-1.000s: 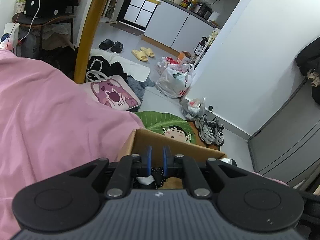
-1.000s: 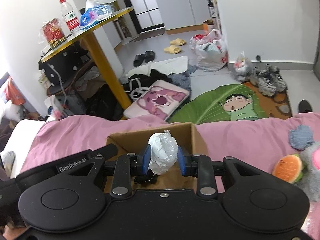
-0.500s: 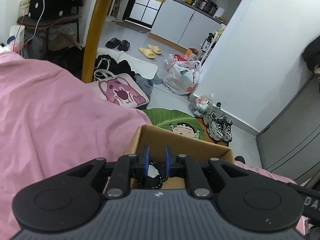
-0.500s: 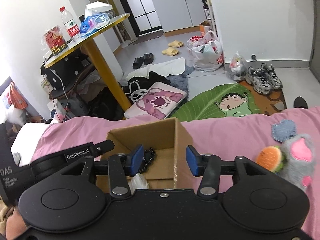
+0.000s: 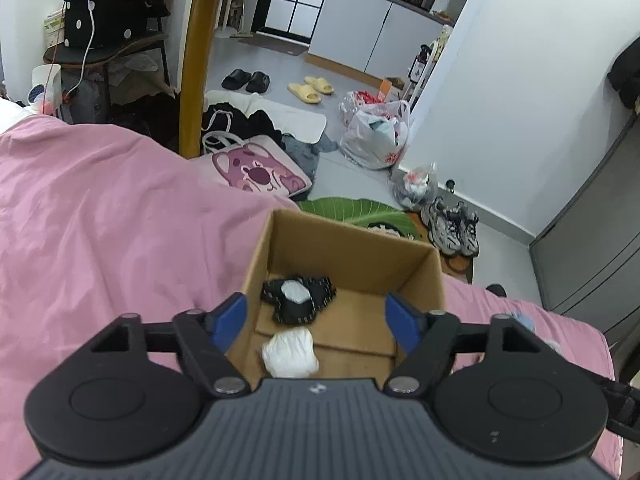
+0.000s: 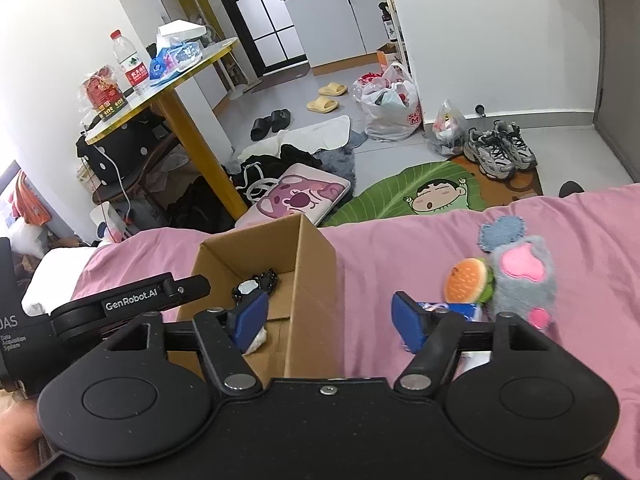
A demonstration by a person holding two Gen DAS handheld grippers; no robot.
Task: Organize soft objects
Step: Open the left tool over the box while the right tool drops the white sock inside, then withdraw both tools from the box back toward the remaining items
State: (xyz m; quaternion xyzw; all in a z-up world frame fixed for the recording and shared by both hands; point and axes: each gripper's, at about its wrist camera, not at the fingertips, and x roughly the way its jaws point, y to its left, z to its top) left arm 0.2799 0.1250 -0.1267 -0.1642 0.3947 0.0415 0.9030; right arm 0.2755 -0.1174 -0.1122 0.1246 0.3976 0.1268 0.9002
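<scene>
Over the open cardboard box (image 5: pixel 352 248) the left gripper (image 5: pixel 316 314) hangs with its blue pads spread wide and nothing between them. Right below it, on the box floor, lies a crumpled white soft lump (image 5: pixel 290 352), and just beyond that a black plush piece with pale stitching and a white patch (image 5: pixel 298 298) near the far wall. The right gripper (image 6: pixel 330 318) is likewise released and empty, its left pad over the box's near right corner and its right pad out over the pink bedcover (image 6: pixel 400 252). The box sits on that bedcover close to the foot edge. To the right of the box, well apart from it, a small hamburger plush (image 6: pixel 466 280) rests against a grey furry toy with pink patches (image 6: pixel 522 276), with a blue heart-shaped patch (image 6: pixel 502 234) touching the toy's far side; something blue and white lies just under the right pad, too hidden to name. Beyond the bed, on the floor, lie a green leaf-shaped rug (image 6: pixel 404 196), a pink cushion (image 6: pixel 300 196), grey sneakers (image 6: pixel 500 152), and a yellow-legged round counter (image 6: pixel 176 80) carrying a water bottle (image 6: pixel 128 62).
</scene>
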